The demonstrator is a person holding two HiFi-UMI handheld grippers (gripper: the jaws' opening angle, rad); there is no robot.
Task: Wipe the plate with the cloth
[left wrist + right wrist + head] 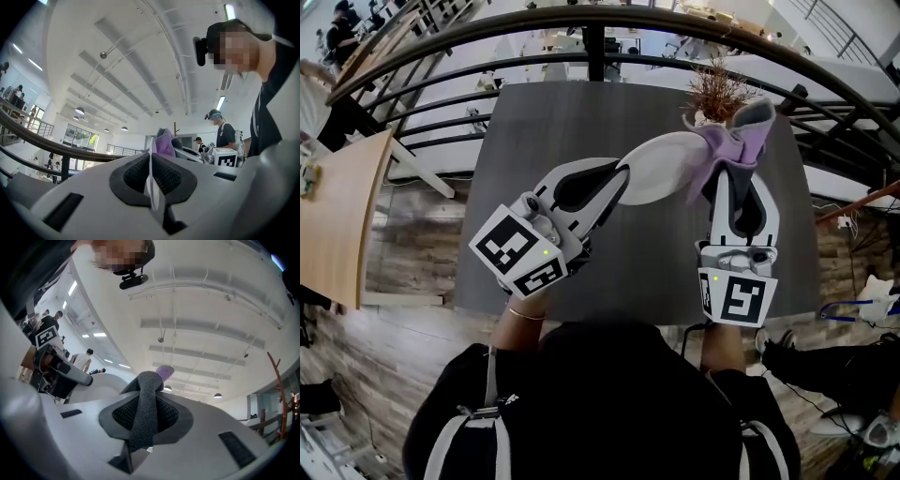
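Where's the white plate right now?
Head view, centre: the round white plate hangs above the grey table, edge clamped in the left gripper, with the purple-grey cloth at its right end.

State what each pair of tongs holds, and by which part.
Left tongs: the white plate, clamped by its rim. Right tongs: the purple-grey cloth, pinched at a bunched fold.

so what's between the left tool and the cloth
The plate: the left tool grips one edge and the cloth covers the other. The head view shows it.
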